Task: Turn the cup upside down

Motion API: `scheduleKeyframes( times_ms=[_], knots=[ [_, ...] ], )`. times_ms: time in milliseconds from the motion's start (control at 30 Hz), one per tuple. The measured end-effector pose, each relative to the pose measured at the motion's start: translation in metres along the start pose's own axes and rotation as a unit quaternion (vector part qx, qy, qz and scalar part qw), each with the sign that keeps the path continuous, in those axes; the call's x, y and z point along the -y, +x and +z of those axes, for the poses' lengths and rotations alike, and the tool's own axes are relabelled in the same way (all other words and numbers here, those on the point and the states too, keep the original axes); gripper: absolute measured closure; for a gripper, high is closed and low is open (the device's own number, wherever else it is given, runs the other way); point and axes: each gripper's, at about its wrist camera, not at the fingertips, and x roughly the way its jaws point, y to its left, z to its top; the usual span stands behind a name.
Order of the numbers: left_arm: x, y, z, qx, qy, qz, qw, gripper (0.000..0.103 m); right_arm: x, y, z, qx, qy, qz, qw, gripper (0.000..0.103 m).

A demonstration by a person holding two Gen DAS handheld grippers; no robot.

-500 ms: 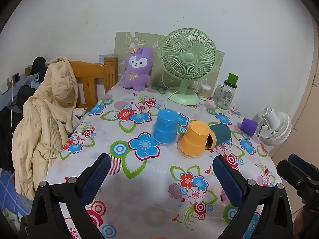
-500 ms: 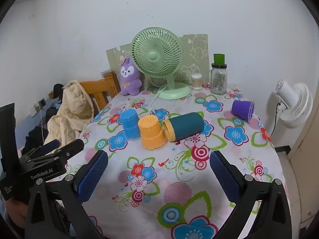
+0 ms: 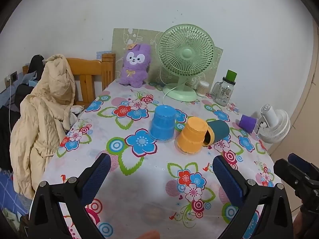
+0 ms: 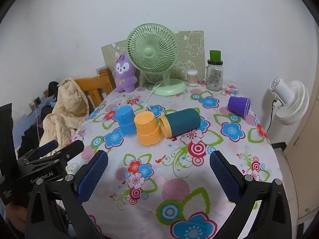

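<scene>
A blue cup (image 3: 163,123) and an orange cup (image 3: 192,134) stand upside down mid-table. A dark teal cup (image 3: 216,131) with a yellow rim lies on its side, its mouth against the orange cup; it also shows in the right wrist view (image 4: 182,121). A purple cup (image 4: 238,104) lies on its side near the table's right edge. My left gripper (image 3: 161,170) is open and empty above the near table. My right gripper (image 4: 159,166) is open and empty, also short of the cups.
A green desk fan (image 3: 184,61), a purple plush toy (image 3: 135,65), a glass jar with a green lid (image 3: 224,88) and a swab jar (image 4: 192,77) stand at the back. A wooden chair with a beige coat (image 3: 45,107) is left; a white fan (image 4: 289,101) is right.
</scene>
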Motion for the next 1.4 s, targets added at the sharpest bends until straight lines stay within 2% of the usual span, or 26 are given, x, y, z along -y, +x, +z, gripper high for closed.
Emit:
scheduleKeyframes(
  times_ms=[1400],
  knots=[
    [-0.0073,0.0082,-0.0016,-0.010,-0.004,-0.005,0.9999,0.000,-0.0013,0.0033,-0.0033,-0.016,-0.001,-0.013,1.000,0.000]
  ],
)
